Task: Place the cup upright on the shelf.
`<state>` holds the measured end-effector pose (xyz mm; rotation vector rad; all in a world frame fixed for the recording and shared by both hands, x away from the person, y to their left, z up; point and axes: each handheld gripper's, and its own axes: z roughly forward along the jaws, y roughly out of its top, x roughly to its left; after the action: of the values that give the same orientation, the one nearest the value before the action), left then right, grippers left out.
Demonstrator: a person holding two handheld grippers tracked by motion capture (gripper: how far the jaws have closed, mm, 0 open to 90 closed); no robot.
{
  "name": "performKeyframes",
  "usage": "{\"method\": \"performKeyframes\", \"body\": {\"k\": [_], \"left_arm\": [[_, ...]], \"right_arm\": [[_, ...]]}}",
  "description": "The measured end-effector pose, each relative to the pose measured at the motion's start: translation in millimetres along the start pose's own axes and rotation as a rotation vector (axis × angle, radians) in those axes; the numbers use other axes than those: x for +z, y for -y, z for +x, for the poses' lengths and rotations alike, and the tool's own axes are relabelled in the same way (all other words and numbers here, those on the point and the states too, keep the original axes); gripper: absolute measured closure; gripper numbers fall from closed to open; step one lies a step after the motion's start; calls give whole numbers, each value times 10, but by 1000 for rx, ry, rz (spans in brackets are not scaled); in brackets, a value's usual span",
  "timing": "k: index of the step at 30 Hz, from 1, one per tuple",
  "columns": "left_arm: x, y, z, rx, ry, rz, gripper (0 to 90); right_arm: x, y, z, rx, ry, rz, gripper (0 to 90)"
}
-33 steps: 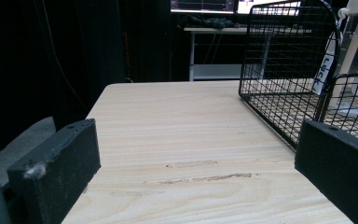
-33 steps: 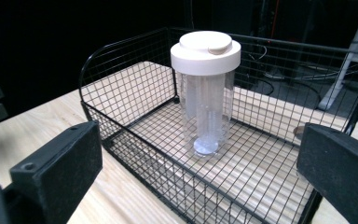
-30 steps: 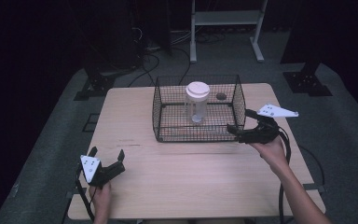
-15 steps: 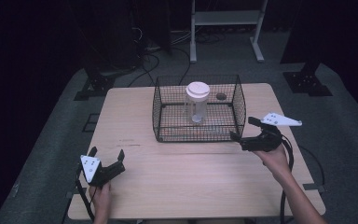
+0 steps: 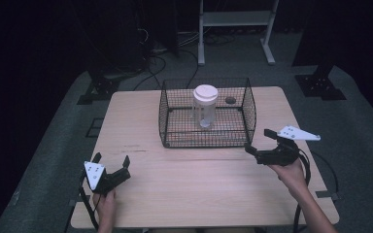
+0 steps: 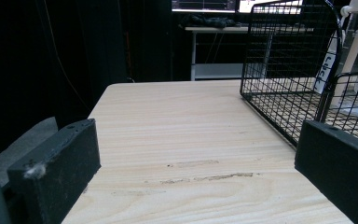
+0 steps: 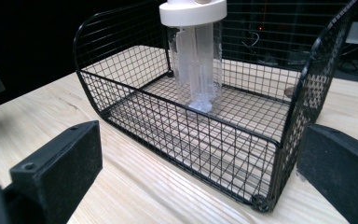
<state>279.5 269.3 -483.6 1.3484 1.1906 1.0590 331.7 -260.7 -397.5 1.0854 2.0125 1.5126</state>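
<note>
Right claw [image 5: 258,146] gapes wide beside basket [image 5: 207,141], empty.

**Clear jar standing in wire basket**

A clear plastic jar [image 5: 204,108] with a white lid [image 7: 193,11] is standing upright inside a black wire basket [image 5: 206,140], which is sitting open-topped at the far middle of the table, jar near its centre.
</note>
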Motion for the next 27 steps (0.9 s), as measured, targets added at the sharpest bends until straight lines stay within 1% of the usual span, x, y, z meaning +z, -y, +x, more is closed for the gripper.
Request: {"method": "performKeyframes", "body": {"k": [2,7,8,11,19,21,26,27], "left_arm": [[-1,0,0,0,-1,0,0],[-1,0,-1,2,-1,1,0],[-1,0,-2,2,-1,0,0],[-1,0,-2,2,-1,1,0],[-2,0,-7,6,-1,0,0],[-2,0,-6,5,-2,1,0],[-3,0,-9,7,-1,0,0],[-3,0,-9,7,-1,0,0]], "right_arm": [[-26,37,-7,6,2,-1,0],[-57,83,-12,4,9,6,0],[-73,112,-17,11,5,7,0],[-91,140,-19,6,10,5,0],[-168,256,-38,22,19,6,0],[-185,290,-41,24,22,13,0],[-241,407,-50,43,27,13,0],[-241,407,-50,43,27,13,0]]}}
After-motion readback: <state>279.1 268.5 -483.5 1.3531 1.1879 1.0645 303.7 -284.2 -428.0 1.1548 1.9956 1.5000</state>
